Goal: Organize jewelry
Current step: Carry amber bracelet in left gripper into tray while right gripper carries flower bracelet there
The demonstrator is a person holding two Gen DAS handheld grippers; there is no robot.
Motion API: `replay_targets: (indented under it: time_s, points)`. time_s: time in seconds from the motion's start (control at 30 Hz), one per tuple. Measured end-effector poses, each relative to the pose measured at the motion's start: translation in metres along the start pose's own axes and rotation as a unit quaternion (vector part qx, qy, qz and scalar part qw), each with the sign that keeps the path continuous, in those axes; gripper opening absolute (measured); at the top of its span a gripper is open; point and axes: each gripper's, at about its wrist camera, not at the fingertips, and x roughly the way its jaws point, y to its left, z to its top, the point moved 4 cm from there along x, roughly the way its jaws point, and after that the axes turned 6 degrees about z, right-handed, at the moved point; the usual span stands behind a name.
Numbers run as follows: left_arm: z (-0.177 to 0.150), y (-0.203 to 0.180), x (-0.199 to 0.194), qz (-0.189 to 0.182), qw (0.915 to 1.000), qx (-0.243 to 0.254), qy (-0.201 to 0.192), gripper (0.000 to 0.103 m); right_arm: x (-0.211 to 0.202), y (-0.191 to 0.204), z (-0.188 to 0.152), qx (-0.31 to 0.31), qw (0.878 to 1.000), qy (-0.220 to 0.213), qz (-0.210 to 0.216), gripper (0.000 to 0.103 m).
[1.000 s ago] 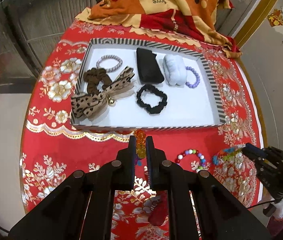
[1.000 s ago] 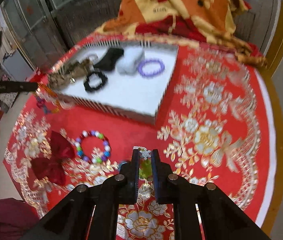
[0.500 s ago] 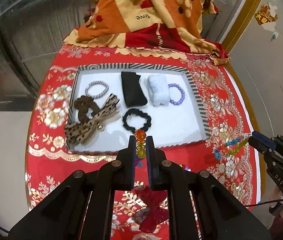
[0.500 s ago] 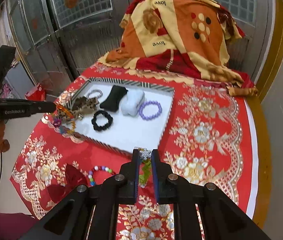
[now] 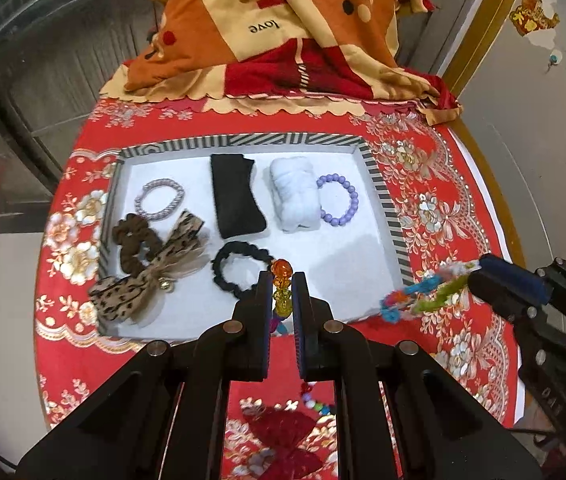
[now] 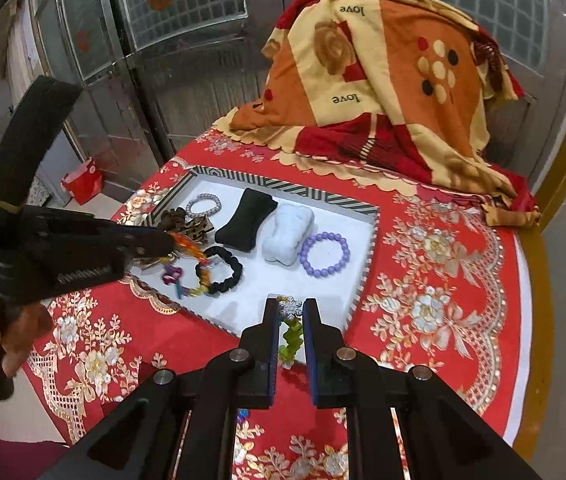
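Left wrist view: your left tongs (image 5: 282, 294) are closed down to a narrow gap on the amber and yellow translucent bead bracelet (image 5: 282, 288). A second ago that bracelet hung over the red embroidered cloth of the desk (image 5: 439, 216), short of the striped-rim white tray (image 5: 383, 196). Now its top bead sits over the tray's near part, just beside the black fabric scrunchie (image 5: 239, 270) ahead of the tips.

Your right tongs (image 6: 291, 316), equally nearly closed, hold the green beaded bracelet with a silver snowflake charm (image 6: 291, 330). In the right wrist view they were low over the cloth a second ago; they now hang above the tray's near edge.

So both carries have arrived and the next step looks like release. A bare patch of tray lies ahead of the right tongs, between the scrunchie and the lilac bead bracelet (image 6: 325, 254).

A multicoloured bead bracelet (image 5: 317, 402) and a red fabric bow (image 5: 283, 444) wait on the cloth below your left tongs.
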Motion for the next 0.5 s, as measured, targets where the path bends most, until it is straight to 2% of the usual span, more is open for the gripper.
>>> replay_targets:
  time_s: [0.3, 0.5]
  points:
    - [0.014, -0.019, 0.042, -0.029, 0.9988, -0.024, 0.030, 0.008, 0.031, -0.005, 0.006, 0.009, 0.999, 0.018, 0.027, 0.011]
    - [0.006, -0.003, 0.077, -0.007, 0.9967, -0.045, 0.067, 0.008, 0.059, -0.006, 0.005, 0.009, 0.998, 0.042, 0.046, 0.011]
